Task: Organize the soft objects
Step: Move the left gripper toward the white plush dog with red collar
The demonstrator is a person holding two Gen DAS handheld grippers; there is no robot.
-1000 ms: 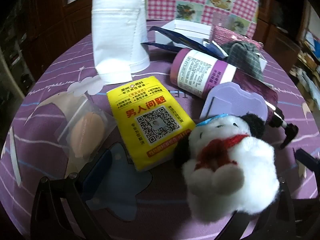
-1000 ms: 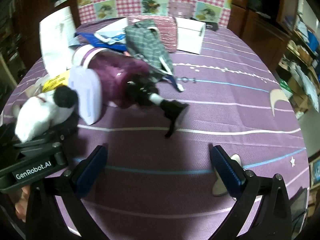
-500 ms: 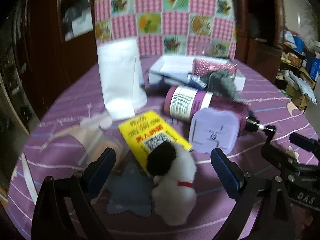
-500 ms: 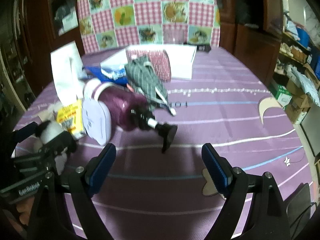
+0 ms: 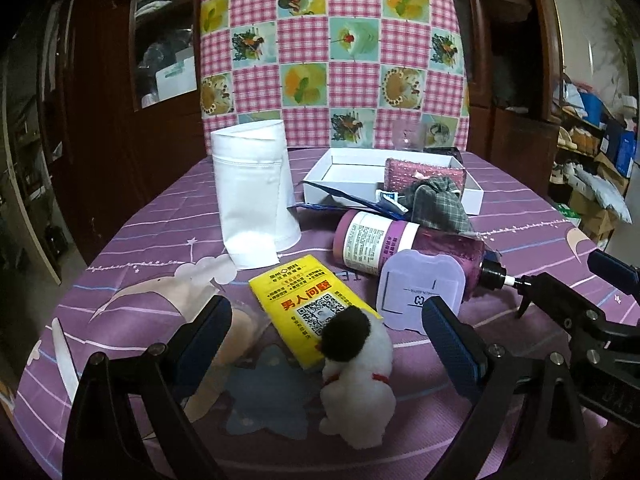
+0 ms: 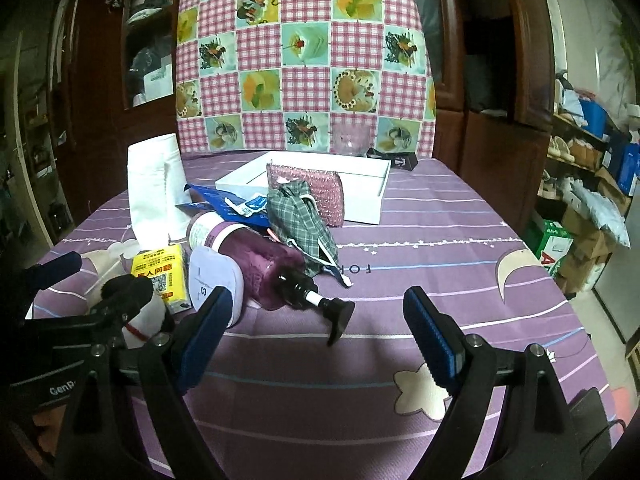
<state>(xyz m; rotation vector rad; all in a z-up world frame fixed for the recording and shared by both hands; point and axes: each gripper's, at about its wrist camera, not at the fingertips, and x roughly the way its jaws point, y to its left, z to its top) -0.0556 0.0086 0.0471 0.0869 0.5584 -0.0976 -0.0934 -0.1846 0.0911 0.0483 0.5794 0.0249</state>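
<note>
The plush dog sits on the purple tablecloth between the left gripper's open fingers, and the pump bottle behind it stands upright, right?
Not quite: the pump bottle lies on its side, as the left wrist view shows. The plush dog does sit on the purple tablecloth between the open left gripper.

From my left gripper (image 5: 326, 332), jaws spread wide at the bottom of the frame, a white plush dog (image 5: 358, 376) with a black ear sits upright between the blue pads without touching either. It rests on a purple tablecloth (image 5: 140, 240), just below a yellow packet (image 5: 310, 304) printed with a QR code. A lilac case (image 5: 420, 294) leans against a purple pump bottle (image 5: 404, 244) lying on its side at centre right. A white pouch (image 5: 254, 196) stands upper left of centre; a white box (image 5: 344, 168) sits behind, holding a pink pouch (image 5: 424, 172), with a plaid cloth (image 5: 438, 204) in front. My right gripper (image 5: 580, 312) intrudes at the right edge.
</note>
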